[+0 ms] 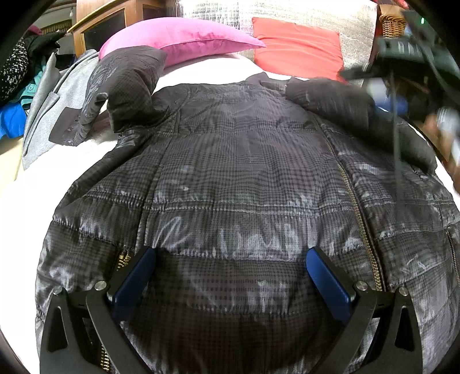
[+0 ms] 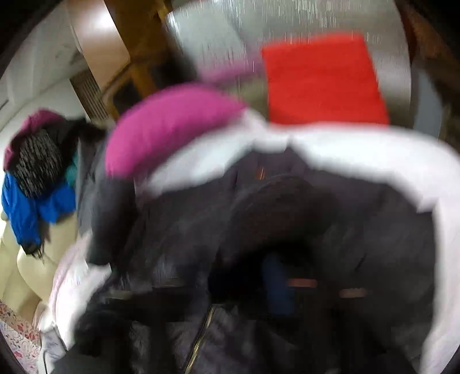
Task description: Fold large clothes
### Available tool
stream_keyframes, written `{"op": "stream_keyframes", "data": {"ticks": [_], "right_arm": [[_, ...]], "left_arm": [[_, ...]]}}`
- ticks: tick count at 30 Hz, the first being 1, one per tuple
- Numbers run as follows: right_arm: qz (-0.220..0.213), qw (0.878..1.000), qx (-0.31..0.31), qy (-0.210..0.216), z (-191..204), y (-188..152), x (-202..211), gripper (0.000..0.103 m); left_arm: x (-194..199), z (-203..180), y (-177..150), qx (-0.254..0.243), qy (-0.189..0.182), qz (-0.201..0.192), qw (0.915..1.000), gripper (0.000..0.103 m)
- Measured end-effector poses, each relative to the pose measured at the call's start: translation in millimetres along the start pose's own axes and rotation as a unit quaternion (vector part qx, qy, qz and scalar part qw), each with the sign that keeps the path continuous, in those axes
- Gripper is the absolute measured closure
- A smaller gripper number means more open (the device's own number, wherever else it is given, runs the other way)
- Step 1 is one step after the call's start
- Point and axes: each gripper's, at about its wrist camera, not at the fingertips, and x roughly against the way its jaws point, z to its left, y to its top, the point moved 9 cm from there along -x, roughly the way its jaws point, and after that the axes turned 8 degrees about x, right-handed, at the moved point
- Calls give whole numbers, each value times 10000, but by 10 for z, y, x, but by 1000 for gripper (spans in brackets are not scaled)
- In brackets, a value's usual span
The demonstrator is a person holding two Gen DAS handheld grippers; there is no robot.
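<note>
A dark plaid quilted jacket (image 1: 244, 172) lies spread on a white bed (image 1: 26, 207), its brass zip (image 1: 356, 207) running down the right side. One sleeve (image 1: 129, 86) is bent up at the far left and the other sleeve (image 1: 342, 103) lies at the far right. My left gripper (image 1: 234, 276) hovers open over the jacket's near hem, with nothing between its blue pads (image 1: 327, 284). My right gripper (image 1: 394, 95) is a blurred dark shape above the right sleeve. The right wrist view is smeared: the jacket (image 2: 287, 218) fills it and one blue finger (image 2: 276, 284) shows faintly.
A pink pillow (image 1: 184, 37) and a red pillow (image 1: 299, 46) lie at the head of the bed. A grey garment (image 1: 51, 109) and a pile of clothes (image 1: 14, 74) sit at the left. A wooden cabinet (image 1: 97, 23) and a wicker basket (image 1: 391, 23) stand behind.
</note>
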Motion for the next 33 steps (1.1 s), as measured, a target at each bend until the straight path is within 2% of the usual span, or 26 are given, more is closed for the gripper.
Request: {"op": "stream_keyframes", "data": {"ticks": [2,4,7,9,11,13,15,16,19,22,24,27,30,32,33], "right_arm": [[67,9998,-178,115,0,-163,-23,22],[-136,9985,-431,304,-57,-181,122,22],[-659,9920,-939,532,-299,-95,552,22],[-1143,9824,-1361,580,-607,-2,858,21],[-1475,9675,-1938,681,-965,42,1018,15],[-1453,9470,-2675,1030,-1321,-46,920,12],[-1087,9339,-3202,1159,-1578,-267,649,12],[-1023,9308,-3298,1196,-1600,-300,551,12],[-1463,9301,-3057,1414,-1593,-354,614,12],[-1671,9271,-2955,1590,-1597,-377,642,12],[-1944,9170,-2958,1838,-1601,-402,669,12],[-2250,8997,-3104,2089,-1667,-436,765,13],[-2318,8909,-3227,2201,-1687,-390,768,13],[-2344,8909,-3212,2195,-1687,-378,794,13],[-2333,8926,-3190,2169,-1672,-367,793,13]], "left_arm": [[-7,-6,4,-8,13,12,10000,0],[-12,-6,8,-9,16,25,10000,0],[-17,-30,17,-78,131,99,9998,0],[-4,-48,32,-113,217,213,9995,0],[62,-91,96,-186,299,272,9990,0],[165,-174,226,-238,274,150,9992,0],[283,-364,452,-415,187,12,9990,0],[309,-478,572,-551,169,-19,9983,0],[281,-876,973,-981,224,-198,9947,0],[111,-1377,1349,-1483,418,-382,9873,0],[-55,-1716,1530,-1710,424,-361,9837,0],[-406,-2081,1721,-1889,749,-87,9791,0],[-706,-2325,1773,-2260,1130,145,9674,0],[-907,-2367,1767,-2539,1517,319,9547,0],[-1017,-2320,1743,-2630,1663,488,9491,4]]}}
